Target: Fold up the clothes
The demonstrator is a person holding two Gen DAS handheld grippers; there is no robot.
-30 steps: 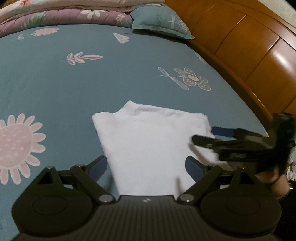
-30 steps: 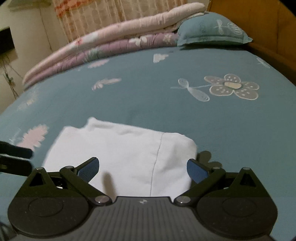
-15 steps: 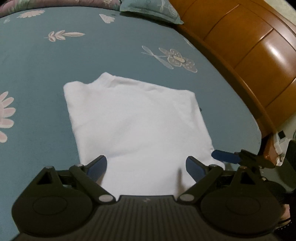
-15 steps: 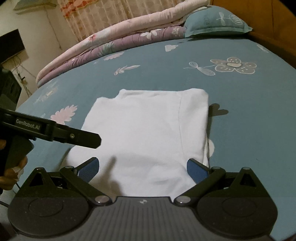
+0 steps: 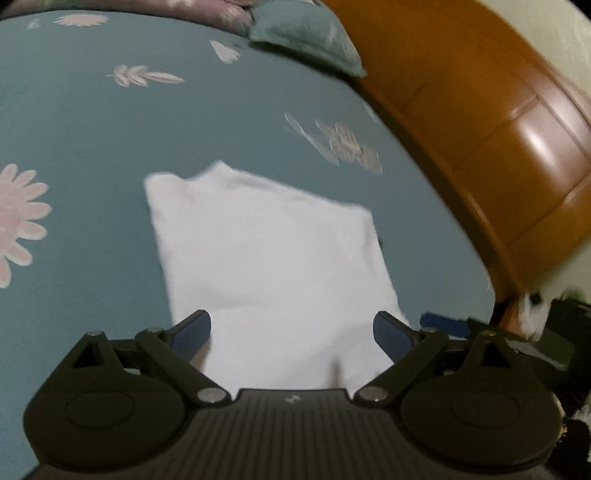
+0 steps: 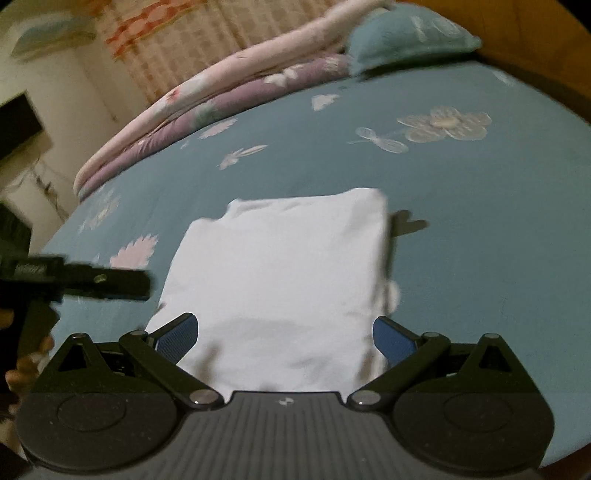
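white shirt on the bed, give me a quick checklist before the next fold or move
1. Left gripper open and holding nothing: ok.
2. Right gripper open and holding nothing: ok.
3. White shirt lies flat on the blue bedsheet as a folded rectangle: ok.
4. Edges lined up: not ok, a bit of fabric pokes out along the shirt's right edge in the right wrist view.
5. Room around the shirt: ok, bare sheet on all visible sides; pillow and folded quilts lie far off.
6. Near hem under the grippers: cannot tell, the gripper bodies hide it and both views are blurred.
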